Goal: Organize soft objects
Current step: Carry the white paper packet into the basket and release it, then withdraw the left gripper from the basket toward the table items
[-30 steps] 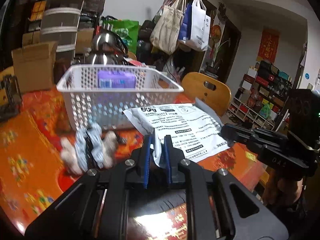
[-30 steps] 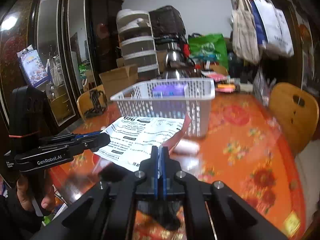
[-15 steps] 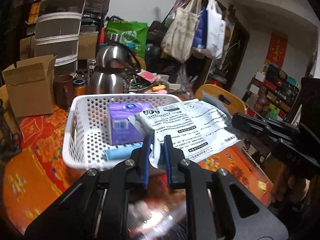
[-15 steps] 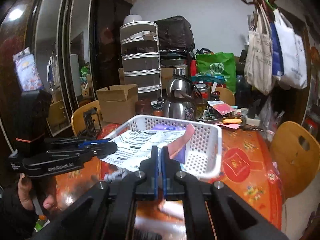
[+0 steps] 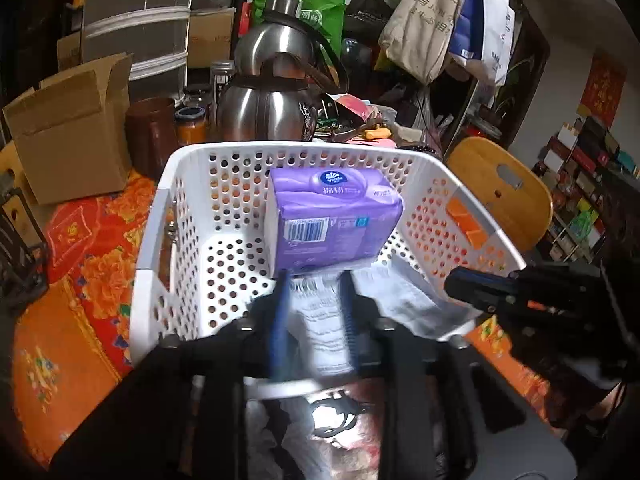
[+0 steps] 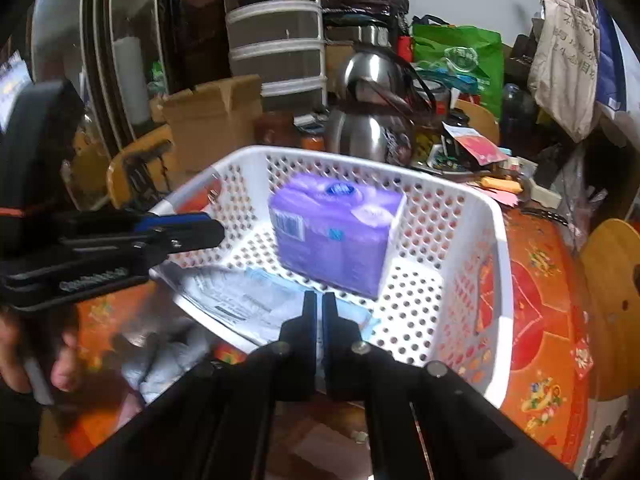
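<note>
The left gripper fingers smear with motion blur, so the print on the white printed bag between them cannot be read. The purple tissue pack hides part of the white basket far wall. In the right wrist view the right gripper covers the bag's near edge; whether its pads pinch it cannot be told

Both wrist cameras angled down, close over shared white basket, opposite sides
</note>
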Available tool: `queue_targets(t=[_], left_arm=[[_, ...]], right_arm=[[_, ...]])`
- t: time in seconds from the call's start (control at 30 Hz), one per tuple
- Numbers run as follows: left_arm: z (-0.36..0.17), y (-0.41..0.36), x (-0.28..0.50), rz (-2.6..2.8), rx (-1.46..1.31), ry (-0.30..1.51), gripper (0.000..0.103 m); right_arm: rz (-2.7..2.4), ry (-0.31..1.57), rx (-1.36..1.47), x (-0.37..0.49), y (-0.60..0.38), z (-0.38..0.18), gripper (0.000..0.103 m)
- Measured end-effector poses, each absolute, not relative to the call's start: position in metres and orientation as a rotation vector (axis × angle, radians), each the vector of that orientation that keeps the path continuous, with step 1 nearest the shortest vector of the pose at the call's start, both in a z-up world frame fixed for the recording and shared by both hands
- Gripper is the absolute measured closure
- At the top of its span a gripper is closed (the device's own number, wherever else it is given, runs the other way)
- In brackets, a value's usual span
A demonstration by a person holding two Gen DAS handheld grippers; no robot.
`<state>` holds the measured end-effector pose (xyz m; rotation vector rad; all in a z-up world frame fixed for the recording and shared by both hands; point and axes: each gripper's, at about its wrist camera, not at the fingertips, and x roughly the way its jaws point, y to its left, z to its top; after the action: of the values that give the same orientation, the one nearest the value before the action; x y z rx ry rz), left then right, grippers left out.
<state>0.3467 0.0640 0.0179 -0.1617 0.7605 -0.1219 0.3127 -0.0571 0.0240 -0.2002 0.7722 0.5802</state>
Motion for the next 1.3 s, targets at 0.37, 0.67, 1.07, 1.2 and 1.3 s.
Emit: queue_targets(t=[0.37, 0.67, 1.07, 1.2, 1.3], left_arm=[[0.036, 0.059, 0.326, -0.088, -0.113, 0.709, 0.023], [0.032, 0.064, 0.321, -0.065, -0.128, 0.726, 0.013], [0.033, 0.077, 0.244, -0.077, -0.156, 0.677, 0.013], [0.017, 0.095, 0.211, -0.049, -0.193, 0.68, 0.013], [0.005, 0.105, 0.194, -0.019, -0.184, 0.682, 0.013]], right_arm=[[0.536, 0.729, -0.121, 0.305, -0.075, 0.044, 0.036], [0.492, 0.722, -0.118, 0.3, -0.086, 0.047, 0.014], [0.421, 0.702, -0.084, 0.249, -0.101, 0.036, 0.013], [0.415, 0.675, -0.066, 0.212, -0.097, 0.025, 0.013], [0.438, 0.679, -0.059, 0.193, -0.088, 0.015, 0.013]])
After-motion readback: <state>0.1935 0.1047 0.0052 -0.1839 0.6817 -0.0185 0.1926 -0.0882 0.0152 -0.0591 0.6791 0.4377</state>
